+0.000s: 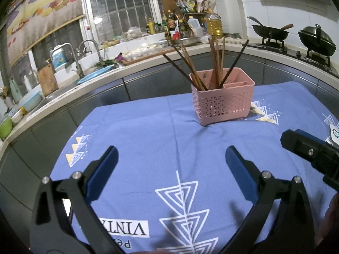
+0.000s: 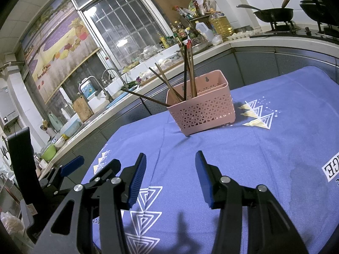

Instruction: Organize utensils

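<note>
Chopsticks (image 1: 214, 63), a bundle of long brown wooden sticks with a few near-black ones, stand in the pink perforated plastic utensil basket (image 1: 222, 103). They fan out above its rim: some lean far to the left, some stand almost upright, and one dark stick tilts to the right. In the right wrist view one dark stick lies nearly flat across the basket's left rim, its end jutting well beyond the table's edge. All of them occupy the basket's larger compartment; a narrower divided section at its right end looks empty. The basket has a lattice of small triangular holes in its walls and a keyhole slot on its taller back wall. It sits near the far edge of the table, on a blue cloth with white and yellow triangle prints (image 1: 148, 139).

The left gripper (image 1: 171, 160) hovers over the near part of the cloth with jaws spread wide, holding nothing. The right gripper (image 2: 170, 167) also hovers, jaws apart and empty.
</note>
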Demonstrator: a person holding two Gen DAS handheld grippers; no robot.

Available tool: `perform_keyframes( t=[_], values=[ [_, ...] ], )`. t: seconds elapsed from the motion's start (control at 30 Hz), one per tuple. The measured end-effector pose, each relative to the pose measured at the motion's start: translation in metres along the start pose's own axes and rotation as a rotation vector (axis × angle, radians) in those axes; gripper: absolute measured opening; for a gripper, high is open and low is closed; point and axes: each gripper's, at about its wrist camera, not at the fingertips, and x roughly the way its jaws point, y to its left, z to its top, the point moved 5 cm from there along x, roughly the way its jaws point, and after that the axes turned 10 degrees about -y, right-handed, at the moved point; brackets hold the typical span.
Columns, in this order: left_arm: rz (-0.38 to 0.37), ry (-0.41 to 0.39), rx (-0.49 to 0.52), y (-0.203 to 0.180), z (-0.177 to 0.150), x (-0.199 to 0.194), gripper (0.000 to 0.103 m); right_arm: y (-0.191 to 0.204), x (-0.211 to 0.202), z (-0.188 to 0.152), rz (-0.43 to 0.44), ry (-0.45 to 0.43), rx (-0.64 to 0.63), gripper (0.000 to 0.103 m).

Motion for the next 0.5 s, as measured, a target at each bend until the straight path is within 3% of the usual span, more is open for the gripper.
perform_keyframes(
  t=[0.5],
  values=[
    [-0.003,-0.002,0.005,-0.0002,-0.0005,-0.0006,0.097,0.0015,-0.0002,0.0004,-0.001,0.0,0.0,0.049]
  ],
)
